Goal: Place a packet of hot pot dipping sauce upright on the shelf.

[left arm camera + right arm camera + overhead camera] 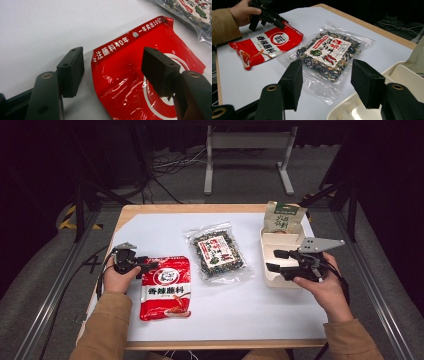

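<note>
A red sauce pouch (pixel 166 289) lies flat on the white sheet at the front left. My left gripper (pixel 149 266) is open at the pouch's upper left corner. In the left gripper view that corner (pixel 130 82) lies between the two pads (pixel 72 70), which do not press on it. A clear bag of dried spice mix (pixel 219 251) lies in the middle of the sheet. My right gripper (pixel 274 260) is open with nothing between its jaws, over the left rim of a cream tray (pixel 272 240). The right gripper view shows the spice bag (pixel 327 51) beyond the open jaws.
A beige and green pouch (pixel 284 217) stands in the far end of the cream tray. The white sheet (pixel 165 227) covers a wooden table (pixel 200 208). A metal frame (pixel 247 157) and cables lie on the floor beyond. Aluminium rails run along both sides.
</note>
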A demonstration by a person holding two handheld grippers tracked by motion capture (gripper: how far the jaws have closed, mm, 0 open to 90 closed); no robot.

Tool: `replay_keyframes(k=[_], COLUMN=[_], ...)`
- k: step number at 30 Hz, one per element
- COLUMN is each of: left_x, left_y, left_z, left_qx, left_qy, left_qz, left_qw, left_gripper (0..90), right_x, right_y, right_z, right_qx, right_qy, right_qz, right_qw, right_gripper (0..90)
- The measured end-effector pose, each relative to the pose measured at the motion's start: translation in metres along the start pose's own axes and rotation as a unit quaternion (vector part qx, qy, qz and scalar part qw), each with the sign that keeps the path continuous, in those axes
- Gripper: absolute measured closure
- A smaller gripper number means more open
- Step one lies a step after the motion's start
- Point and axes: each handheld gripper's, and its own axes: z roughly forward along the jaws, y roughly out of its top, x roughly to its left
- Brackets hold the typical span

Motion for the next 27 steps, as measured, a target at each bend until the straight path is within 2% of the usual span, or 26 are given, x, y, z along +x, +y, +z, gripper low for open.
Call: replay_keyframes(k=[1,4,6,10,14,16,19,25,27], left_x=[-0.001,-0.005,-0.008,-0.010,-0.013,-0.015,-0.016,-0.016,-0.018], left_y=[0.000,0.000,0.000,-0.001,-0.002,-0.001,0.000,0.004,0.007], left_z=[0.000,0.000,0.000,0.000,-0.001,-0.002,-0.003,-0.017,-0.023], left_qx=[0.005,0.014,0.016,0.019,0.027,0.033,0.032,0.014,0.014], left_qy=[-0.001,0.019,0.036,0.060,0.066,0.067,0.068,0.052,0.047], left_qz=[0.005,0.024,0.035,0.054,0.063,0.058,0.061,0.041,0.046], left_qw=[1.0000,0.9994,0.9986,0.9965,0.9954,0.9955,0.9953,0.9977,0.9978], left_gripper=[41.1,52.2,62.8,76.8,88.3,89.4,89.8,90.0,90.0], right_x=[0.000,0.000,-0.001,-0.002,-0.001,-0.001,-0.002,-0.002,-0.002], right_y=[0.000,0.000,-0.001,-0.002,-0.002,-0.002,-0.002,-0.002,-0.002], right_z=[0.000,0.000,0.000,0.001,0.001,0.001,0.001,0.000,0.000], right_qx=[0.000,0.001,0.004,0.008,0.009,0.010,0.011,0.009,0.009], right_qy=[0.000,-0.001,-0.005,-0.008,-0.008,-0.008,-0.009,-0.010,-0.010], right_qz=[0.000,-0.001,0.001,0.002,-0.001,-0.001,-0.001,-0.001,0.000], right_qw=[1.0000,1.0000,1.0000,0.9999,0.9999,0.9999,0.9999,0.9999,0.9999], right_gripper=[43.1,43.2,43.4,43.8,43.8,43.9,44.1,44.2,44.2])
